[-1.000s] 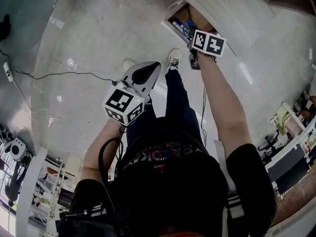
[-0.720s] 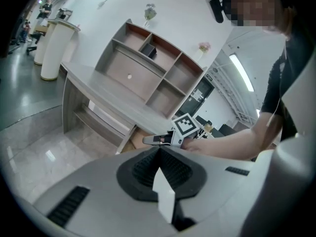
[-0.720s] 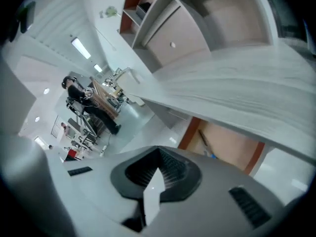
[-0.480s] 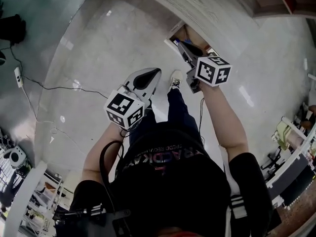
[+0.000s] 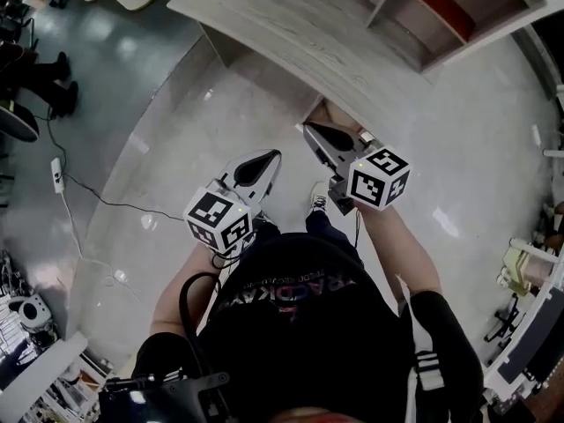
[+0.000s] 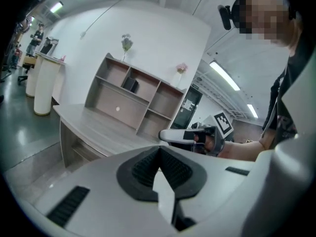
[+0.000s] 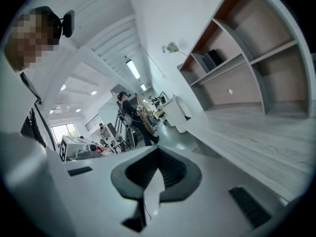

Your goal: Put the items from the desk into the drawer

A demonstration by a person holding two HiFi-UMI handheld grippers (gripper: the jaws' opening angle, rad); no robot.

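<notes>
Hovering near the grey desk [image 5: 291, 25] and its shelf unit [image 5: 414, 11], the left gripper [image 5: 269, 159] and the right gripper [image 5: 310, 130] are both closed, holding nothing. Black shirt [image 5: 291, 324] lettering is not clearly readable.

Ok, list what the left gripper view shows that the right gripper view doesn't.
Only the left gripper view: the right gripper, seen from outside, with its marker cube and the hand gripping it.

Only the right gripper view: a bright window and a person standing in the aisle further down the room.

Both: the grey desk, the shelf unit on it with a dark item in one compartment, and that gripper's own fingers, closed on nothing.
</notes>
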